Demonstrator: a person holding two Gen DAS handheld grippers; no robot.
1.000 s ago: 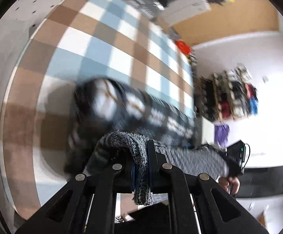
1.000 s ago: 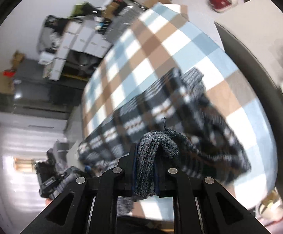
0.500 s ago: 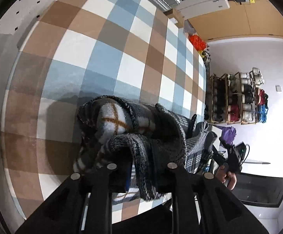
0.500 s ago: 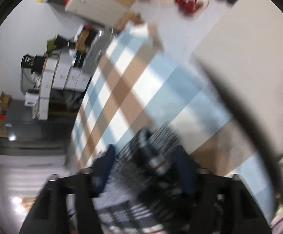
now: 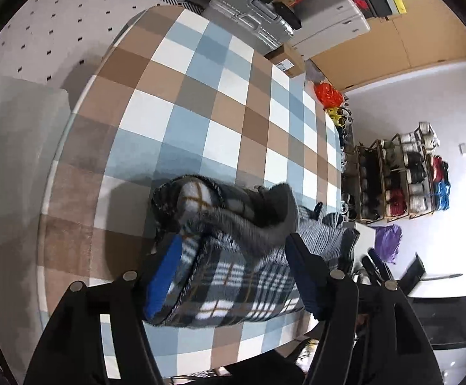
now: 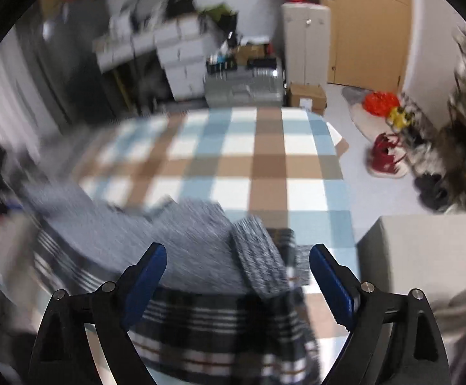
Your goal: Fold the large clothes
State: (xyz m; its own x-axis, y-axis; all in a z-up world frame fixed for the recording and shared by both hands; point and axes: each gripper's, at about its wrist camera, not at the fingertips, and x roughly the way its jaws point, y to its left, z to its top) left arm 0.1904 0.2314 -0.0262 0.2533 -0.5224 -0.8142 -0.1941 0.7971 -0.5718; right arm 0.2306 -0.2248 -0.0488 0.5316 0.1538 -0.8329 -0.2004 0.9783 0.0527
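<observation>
A dark plaid fleece garment with a grey knit lining [image 5: 233, 266] lies bunched in a loose fold on the tabletop covered by a blue, brown and white checked cloth [image 5: 201, 102], near the cloth's close edge. The left gripper [image 5: 233, 269] has its black fingers with blue pads spread wide apart, one on each side of the heap and holding nothing; the left pad [image 5: 164, 272] sits just beside the rolled plaid edge. The right gripper [image 6: 237, 279] is likewise wide apart and empty, hovering over the garment [image 6: 201, 304], where a grey ribbed band [image 6: 258, 263] lies across the plaid; this view is blurred, so finer detail cannot be told. Beyond the tabletop stand a silver ribbed suitcase [image 5: 252, 16], a wooden shoe rack [image 5: 396, 176] and an orange-red bag [image 5: 327, 93] on the floor.
</observation>
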